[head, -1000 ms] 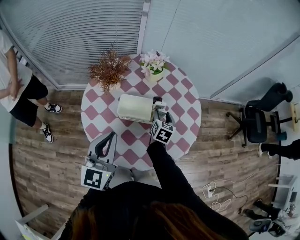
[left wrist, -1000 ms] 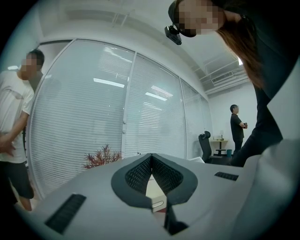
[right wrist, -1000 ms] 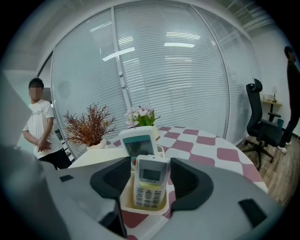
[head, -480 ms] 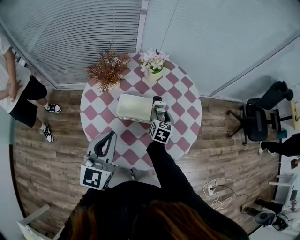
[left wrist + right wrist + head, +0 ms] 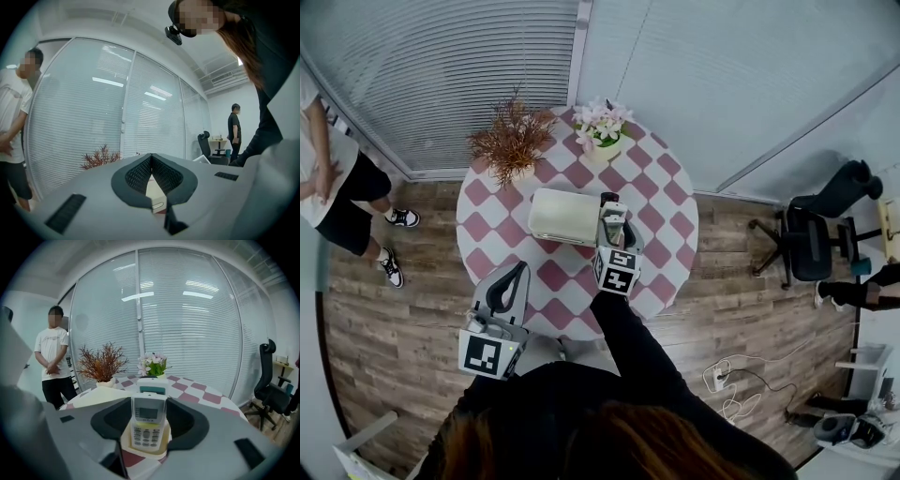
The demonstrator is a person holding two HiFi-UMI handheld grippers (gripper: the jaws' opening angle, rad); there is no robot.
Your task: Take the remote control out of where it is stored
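The remote control [image 5: 147,425] is seen standing on end, display uppermost and keypad below, with its lower end sunk in a cream holder [image 5: 140,452] at the right end of a cream box [image 5: 562,214] on the chequered table [image 5: 667,246]. Its long axis runs nearly upright, so the way out is judged to be up along that axis rather than sideways, since the holder's rim wraps the lower end.

The right gripper [image 5: 149,402] is placed squarely over it: the 2 jaws flank the remote's long edges, 1 on each side, and have just been closing. The pads appear to bear on those edges at about the level of the display, so a wide pinch is taken to be made. A 2nd remote [image 5: 152,388] stands just behind the first – apart from the jaws and to be left alone.

The left gripper [image 5: 511,283] is held well apart at the near edge of the table, its jaws pressed together at the tips with nothing between them; the right hand is plainly the nearer – and the only one engaged.
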